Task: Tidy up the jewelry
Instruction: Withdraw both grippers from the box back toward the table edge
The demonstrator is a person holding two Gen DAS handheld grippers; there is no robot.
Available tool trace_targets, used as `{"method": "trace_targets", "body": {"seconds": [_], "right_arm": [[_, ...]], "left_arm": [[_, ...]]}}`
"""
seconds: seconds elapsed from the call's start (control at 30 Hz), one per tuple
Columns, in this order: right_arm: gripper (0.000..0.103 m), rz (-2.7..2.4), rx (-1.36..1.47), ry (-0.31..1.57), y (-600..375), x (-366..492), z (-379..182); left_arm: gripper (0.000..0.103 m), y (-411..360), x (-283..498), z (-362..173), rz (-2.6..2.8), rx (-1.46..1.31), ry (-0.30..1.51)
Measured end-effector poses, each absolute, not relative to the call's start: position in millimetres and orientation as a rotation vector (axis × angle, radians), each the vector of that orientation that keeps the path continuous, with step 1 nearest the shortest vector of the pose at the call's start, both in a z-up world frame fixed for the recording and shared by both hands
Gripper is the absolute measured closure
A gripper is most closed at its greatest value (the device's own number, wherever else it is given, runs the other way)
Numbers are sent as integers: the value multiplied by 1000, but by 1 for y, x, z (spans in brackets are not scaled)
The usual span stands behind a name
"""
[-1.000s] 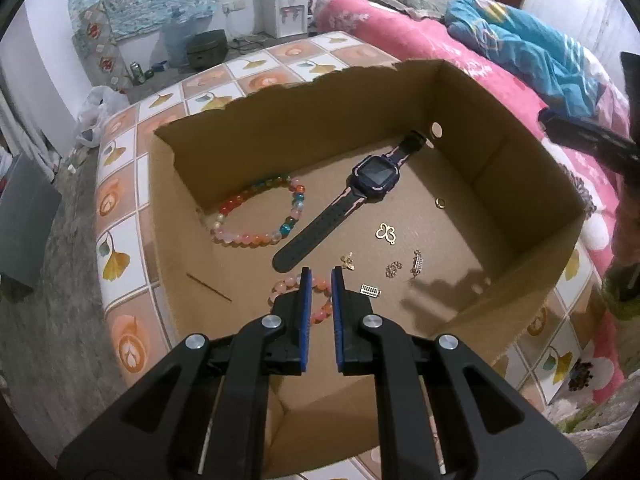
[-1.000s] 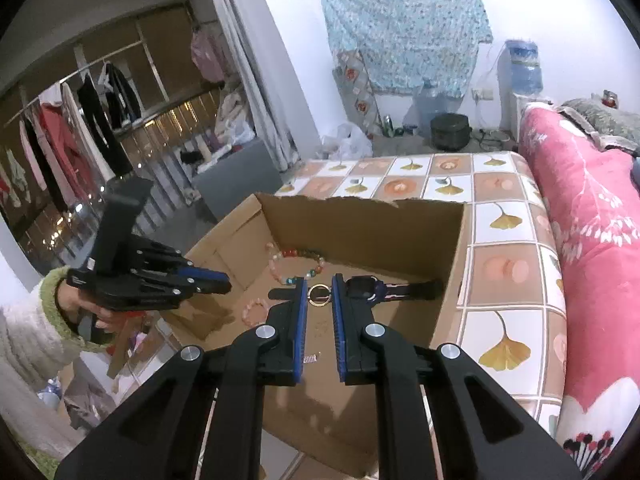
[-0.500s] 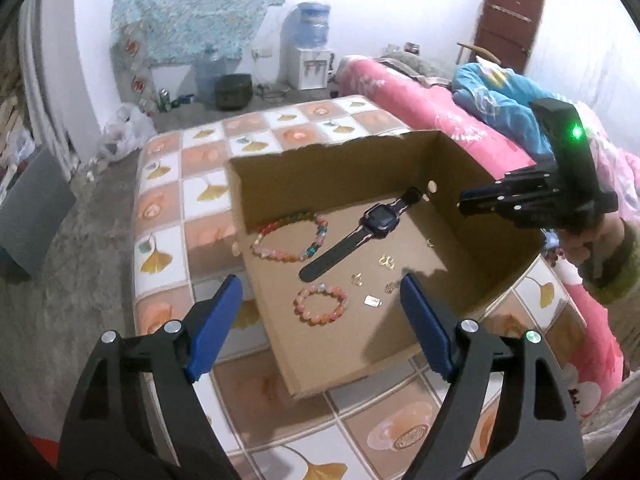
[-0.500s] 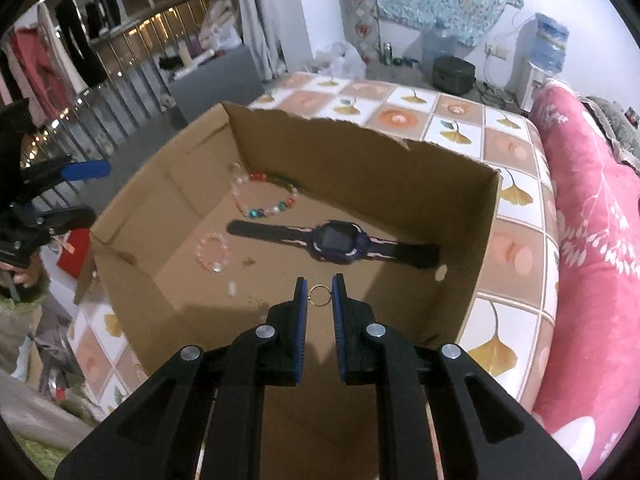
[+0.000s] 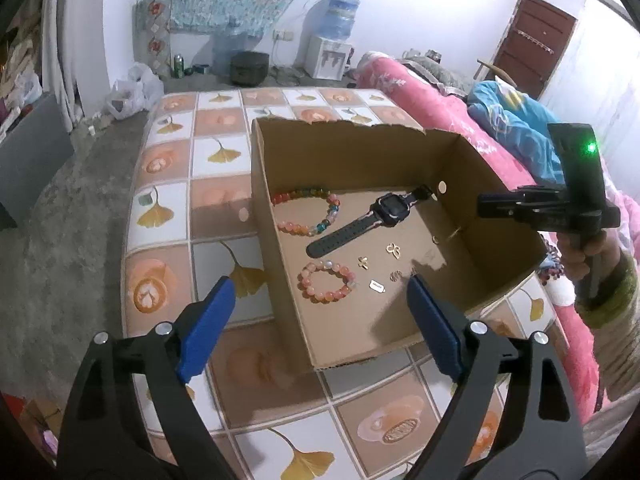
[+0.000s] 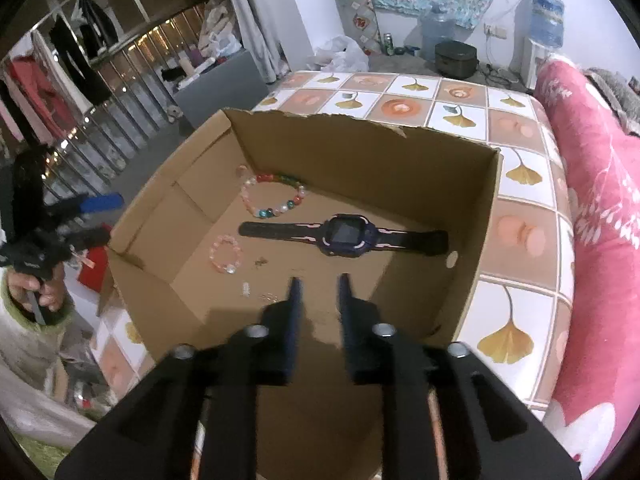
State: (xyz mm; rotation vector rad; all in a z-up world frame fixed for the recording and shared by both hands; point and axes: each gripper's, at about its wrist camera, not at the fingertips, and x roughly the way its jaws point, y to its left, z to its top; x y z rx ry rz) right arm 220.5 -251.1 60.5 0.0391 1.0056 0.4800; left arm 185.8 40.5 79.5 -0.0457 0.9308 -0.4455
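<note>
Inside the cardboard box (image 5: 460,184) a dark watch (image 5: 370,220) lies diagonally, a multicoloured bead bracelet (image 5: 306,212) by the far wall, a pink one (image 5: 326,282) nearer. The left gripper (image 5: 320,308) has jaws wide apart, empty; the right gripper (image 6: 318,286) has just parted slightly, nothing between. The middle of the box floor stays bare.

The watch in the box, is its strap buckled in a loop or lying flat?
Lying flat. The watch lies on the cardboard box floor, both strap ends stretched out straight.
</note>
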Motion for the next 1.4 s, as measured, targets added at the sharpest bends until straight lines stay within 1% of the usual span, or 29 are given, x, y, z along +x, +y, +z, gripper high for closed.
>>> {"method": "trace_targets", "body": {"seconds": [0.23, 0.37, 0.43, 0.47, 0.5, 0.6, 0.67, 0.73, 0.77, 0.9, 1.1, 1.4], "right_arm": [[73, 484, 75, 976, -258, 218, 68], [72, 454, 130, 903, -274, 206, 83], [65, 415, 181, 856, -288, 196, 91], [57, 392, 212, 838, -297, 190, 93], [54, 374, 244, 829, -304, 186, 93], [53, 336, 360, 832, -326, 176, 80], [53, 330, 440, 894, -333, 175, 58], [53, 340, 453, 977, -325, 177, 38], [51, 352, 443, 994, -320, 178, 34], [49, 302, 333, 1002, -300, 175, 38], [49, 271, 346, 1006, -297, 156, 38], [49, 259, 341, 978, -297, 104, 34]], "left_arm": [[19, 44, 186, 74, -457, -83, 945], [19, 48, 188, 71, -471, -137, 958], [19, 49, 190, 68, -475, -167, 976], [19, 50, 191, 65, -478, -186, 986], [19, 51, 193, 62, -483, -213, 998], [18, 53, 198, 52, -495, -307, 1029], [18, 53, 202, 43, -493, -379, 1066], [17, 49, 204, 34, -488, -418, 1105], [16, 48, 204, 33, -477, -419, 1105], [15, 39, 198, 33, -432, -386, 1081], [15, 34, 168, 33, -434, -374, 1069], [15, 40, 93, 30, -475, -394, 1020]]}}
